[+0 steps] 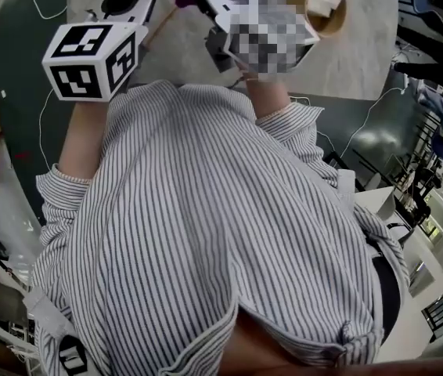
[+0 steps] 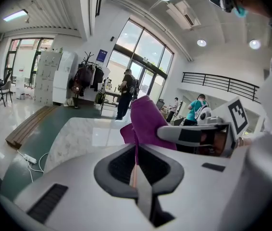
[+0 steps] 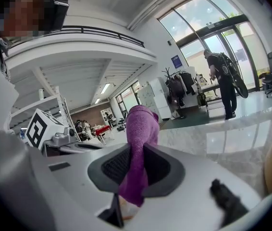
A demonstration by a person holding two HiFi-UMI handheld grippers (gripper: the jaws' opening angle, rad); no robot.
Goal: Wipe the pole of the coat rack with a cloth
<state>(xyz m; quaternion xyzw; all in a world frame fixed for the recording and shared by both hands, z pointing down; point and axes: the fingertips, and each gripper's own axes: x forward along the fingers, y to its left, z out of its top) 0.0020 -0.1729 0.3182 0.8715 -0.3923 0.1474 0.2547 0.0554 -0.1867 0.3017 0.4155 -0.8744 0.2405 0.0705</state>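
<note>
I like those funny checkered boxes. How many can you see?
2. One marker cube rides on the left gripper, upper left in the head view; the other cube on the right gripper, at the left gripper view's right.

readable words, numbers, brands: none in any of the three views.
left cube, on the left claw: black-and-white square marker patterns on three faces in the head view, with no letters or digits. one face also shows in the right gripper view.
right cube, on the right claw: one marker face in the left gripper view, pattern only.
blue sign: its print is too small to read in either gripper view.
</note>
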